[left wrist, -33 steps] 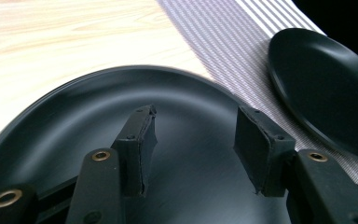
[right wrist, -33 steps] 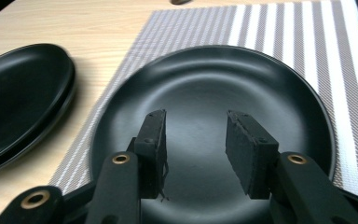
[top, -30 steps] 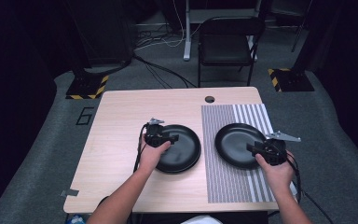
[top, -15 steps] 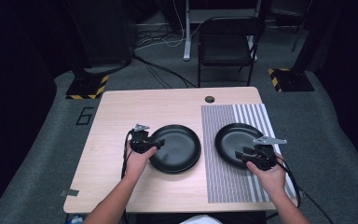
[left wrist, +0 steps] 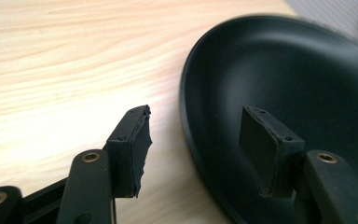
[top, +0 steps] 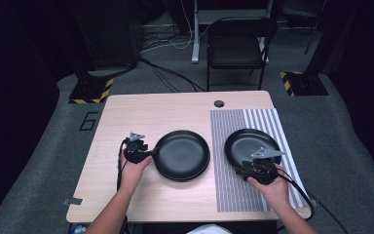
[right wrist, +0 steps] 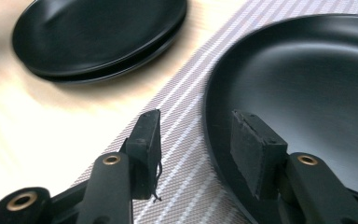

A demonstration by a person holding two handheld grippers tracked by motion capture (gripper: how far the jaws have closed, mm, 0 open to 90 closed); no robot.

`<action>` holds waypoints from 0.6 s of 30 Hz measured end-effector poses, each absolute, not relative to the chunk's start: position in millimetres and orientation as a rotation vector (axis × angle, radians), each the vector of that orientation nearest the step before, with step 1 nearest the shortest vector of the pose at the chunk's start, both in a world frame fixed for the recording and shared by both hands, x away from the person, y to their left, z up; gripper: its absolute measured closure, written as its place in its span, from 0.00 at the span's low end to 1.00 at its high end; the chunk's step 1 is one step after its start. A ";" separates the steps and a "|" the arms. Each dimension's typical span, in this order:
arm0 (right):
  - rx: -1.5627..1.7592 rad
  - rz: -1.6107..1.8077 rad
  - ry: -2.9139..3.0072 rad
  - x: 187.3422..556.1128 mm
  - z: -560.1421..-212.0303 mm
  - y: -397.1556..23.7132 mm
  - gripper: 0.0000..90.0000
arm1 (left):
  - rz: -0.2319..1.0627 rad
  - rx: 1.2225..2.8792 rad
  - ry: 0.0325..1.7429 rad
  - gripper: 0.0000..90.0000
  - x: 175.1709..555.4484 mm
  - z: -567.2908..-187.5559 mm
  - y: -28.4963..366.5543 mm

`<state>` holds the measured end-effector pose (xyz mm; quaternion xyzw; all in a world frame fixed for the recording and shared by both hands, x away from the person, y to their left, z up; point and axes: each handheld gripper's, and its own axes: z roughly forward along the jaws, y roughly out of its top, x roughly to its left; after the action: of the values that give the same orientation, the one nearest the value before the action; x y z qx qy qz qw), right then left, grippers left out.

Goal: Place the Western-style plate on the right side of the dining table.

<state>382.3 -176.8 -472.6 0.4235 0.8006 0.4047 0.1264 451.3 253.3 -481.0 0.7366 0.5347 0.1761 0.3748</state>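
Dark carpeted floor [top: 39, 161] surrounded a pale wooden table [top: 141, 117], with a black chair [top: 237, 46] standing beyond its far edge and yellow-and-black striped bases (one at each side of the floor) flanking it. Item, left: left gripper [top: 148, 154], held in the person's left hand [top: 134, 168] at the near-left edge of the left black plate [top: 182, 155]. In the left gripper view its jaws stood apart and had just been opening; one pad [left wrist: 133, 149] hung over bare wood outside the rim, the other pad [left wrist: 265, 149] over the plate's inner surface [left wrist: 298, 88], the rim running between them with a gap on either side, so nothing was gripped. Item, centre: the left black plate lay flat on the bare wood, just beside the striped placemat [top: 233, 141], and appeared in the right gripper view [right wrist: 98, 32] with a doubled edge (possibly two stacked; could not be told). Item, right: right black plate [top: 251, 146] lay flat on the placemat, apart from the left plate. Item, far right: right gripper [top: 246, 171], held in the right hand [top: 272, 187] at that plate's near edge. Its jaws likewise stood apart and had just been opening; one pad [right wrist: 147, 149] hung over the woven stripes [right wrist: 182, 154], the other [right wrist: 254, 149] inside the plate [right wrist: 307, 79], rim between, neither pressing on it.
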 end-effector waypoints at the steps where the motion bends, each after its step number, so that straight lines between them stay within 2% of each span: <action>1: 1.211 1.180 2.342 380.8 -474.3 -173.6 0.59 | 0.455 1.890 1.367 0.48 451.2 -480.9 255.0; 10: 1.084 1.153 2.427 375.9 -491.7 -152.1 0.59 | 0.486 1.854 1.393 0.48 450.0 -483.9 267.8; 18: 0.988 1.181 2.512 371.8 -501.1 -142.4 0.57 | 0.512 1.887 1.459 0.49 456.9 -498.2 285.9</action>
<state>371.8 -142.4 -501.1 0.3336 0.8486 0.3988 0.0975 456.9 285.9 -498.2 0.7264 0.5615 0.1970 0.3439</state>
